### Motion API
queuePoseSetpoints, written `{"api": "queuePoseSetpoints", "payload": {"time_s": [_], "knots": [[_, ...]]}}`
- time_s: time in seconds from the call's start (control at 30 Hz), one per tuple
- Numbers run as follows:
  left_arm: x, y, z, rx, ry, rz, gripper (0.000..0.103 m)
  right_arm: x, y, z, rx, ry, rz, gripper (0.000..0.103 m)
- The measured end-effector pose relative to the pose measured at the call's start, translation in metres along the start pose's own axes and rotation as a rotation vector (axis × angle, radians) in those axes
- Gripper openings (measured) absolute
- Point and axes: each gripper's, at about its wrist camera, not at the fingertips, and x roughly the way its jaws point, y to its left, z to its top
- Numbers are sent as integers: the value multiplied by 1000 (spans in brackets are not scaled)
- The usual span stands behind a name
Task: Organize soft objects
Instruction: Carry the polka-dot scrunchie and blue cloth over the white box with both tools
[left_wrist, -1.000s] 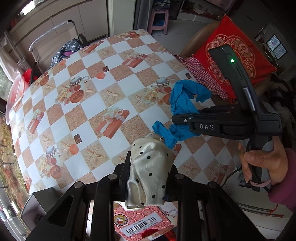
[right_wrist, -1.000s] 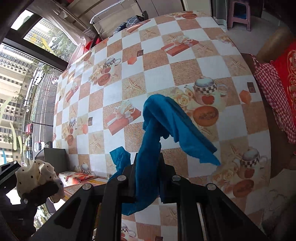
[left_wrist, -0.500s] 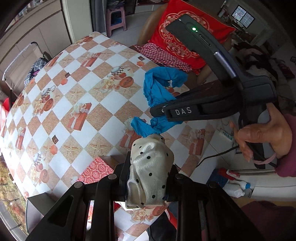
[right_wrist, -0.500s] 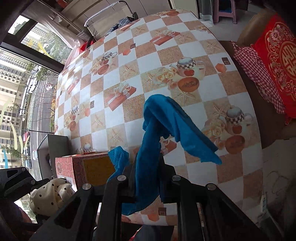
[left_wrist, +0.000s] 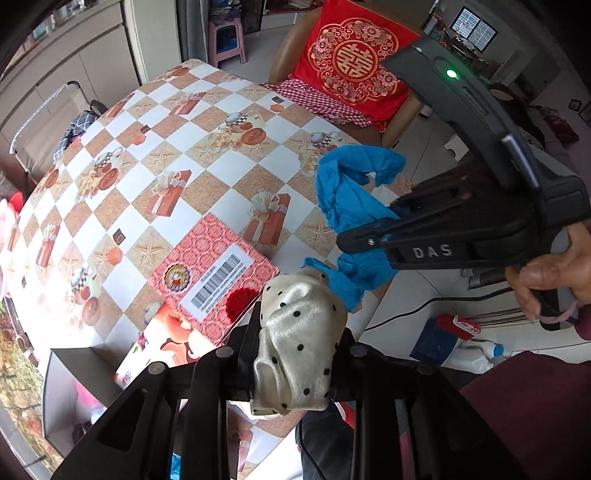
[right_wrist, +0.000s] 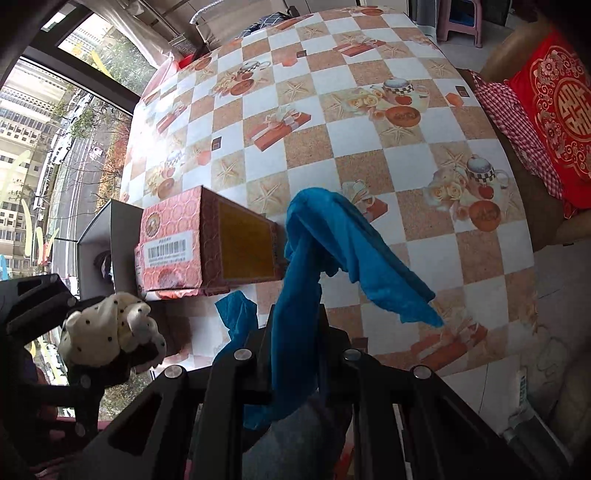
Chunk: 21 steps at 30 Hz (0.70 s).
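My left gripper (left_wrist: 299, 332) is shut on a cream cloth with black dots (left_wrist: 299, 339), held in the air over the table's near edge; both also show in the right wrist view, the gripper (right_wrist: 110, 350) and the cloth (right_wrist: 107, 332). My right gripper (right_wrist: 295, 332) is shut on a blue cloth (right_wrist: 325, 236) that drapes over its jaws and hangs down; in the left wrist view the gripper (left_wrist: 369, 236) and the blue cloth (left_wrist: 351, 192) are to the right. A pink patterned box (left_wrist: 214, 273) with a barcode label lies on its side below, its open mouth (right_wrist: 243, 247) showing a yellow inside.
The table (right_wrist: 369, 147) has a checkered cloth with teapot and gift prints. A grey open box (right_wrist: 99, 236) stands off its near-left edge. A chair with a red cushion (left_wrist: 354, 66) stands at the far right. Bottles (left_wrist: 476, 354) and a cable lie on the floor.
Both grippers have pulled back toward the near table edge with their cloths. The pink box has come fully into view below them.
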Motion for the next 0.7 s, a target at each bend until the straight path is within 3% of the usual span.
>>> {"api": "queuePoseSetpoints", "payload": {"time_s": [0.2,0.37,0.7], "knots": [[-20,32,-33,-110,-42,35,28,6,37,-25,-57,37,10,17],[-33,68,-64,-262,-74,82,28,10,76,-36,-167,68,25,17],[-50,137,-136,-579,-116,192,28,17,178,-15,-468,106,62,17]]}}
